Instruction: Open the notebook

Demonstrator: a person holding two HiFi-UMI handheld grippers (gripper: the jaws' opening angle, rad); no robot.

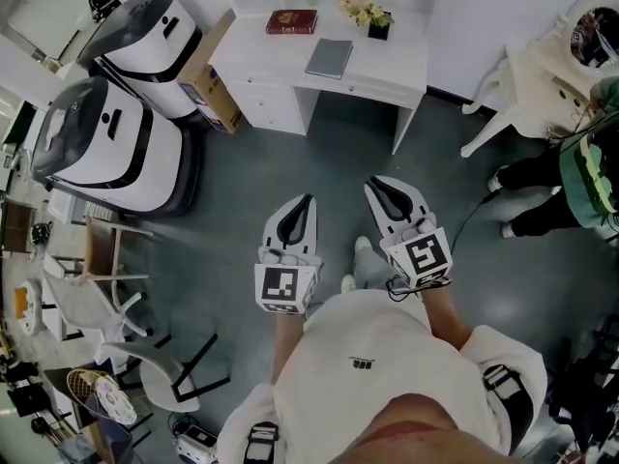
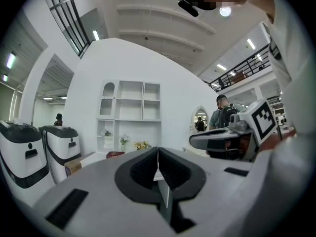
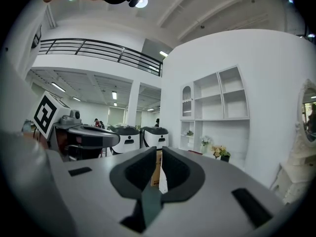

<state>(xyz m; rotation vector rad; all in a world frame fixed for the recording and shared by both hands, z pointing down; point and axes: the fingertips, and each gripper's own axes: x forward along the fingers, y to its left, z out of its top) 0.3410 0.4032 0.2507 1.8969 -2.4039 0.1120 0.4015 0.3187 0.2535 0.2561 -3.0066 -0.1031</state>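
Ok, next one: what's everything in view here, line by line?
notebook: one, grey, closed, flat on the desk
book: one, dark red, on the desk, left of the notebook
flowers: one bunch, pale, in a dark pot at the back of the desk
desk: one, white, ahead of the person
machines: two, white and dark grey, left of the desk
cardboard box: one, brown, between the nearer machine and the desk
white chair: one, right of the desk
bystander: one, green top, far right
left claw: one, white, shut, empty, over the floor
right claw: one, white, shut, empty, beside the left
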